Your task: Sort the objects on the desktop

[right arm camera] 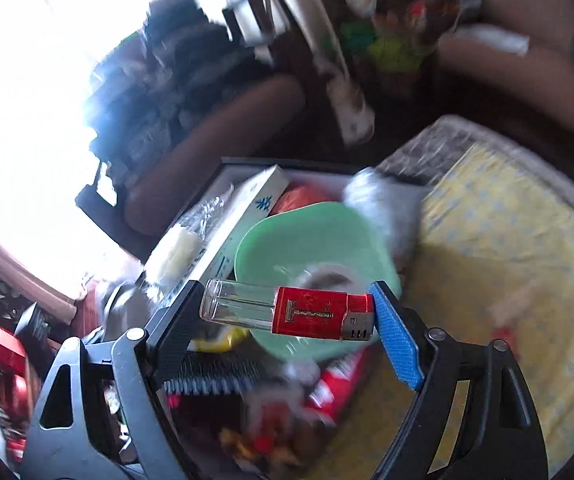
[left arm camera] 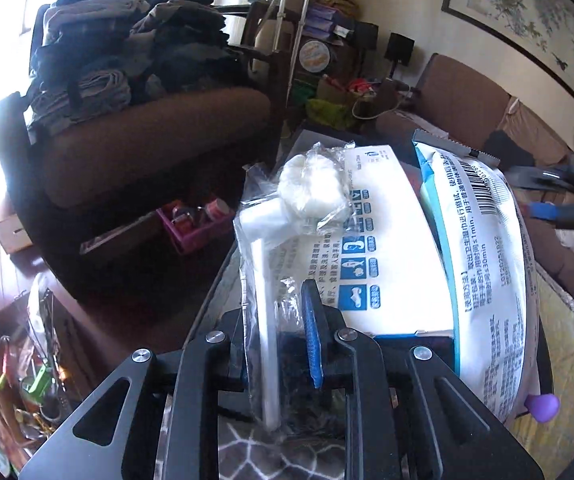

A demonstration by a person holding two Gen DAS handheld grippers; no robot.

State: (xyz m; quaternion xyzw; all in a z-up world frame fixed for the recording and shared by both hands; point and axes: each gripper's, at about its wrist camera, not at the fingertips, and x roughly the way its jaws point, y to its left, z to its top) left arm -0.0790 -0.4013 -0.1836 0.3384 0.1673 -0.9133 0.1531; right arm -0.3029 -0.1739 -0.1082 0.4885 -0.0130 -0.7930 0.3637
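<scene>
Spanning the right tool [right arm camera: 287,316], a lighter [right arm camera: 287,314].

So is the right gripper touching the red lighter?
Touching. In the right wrist view, the lighter spans the right gripper end to end: its clear end presses the black finger, its red cap meets the blue pad, and it hangs above the green bowl.
</scene>
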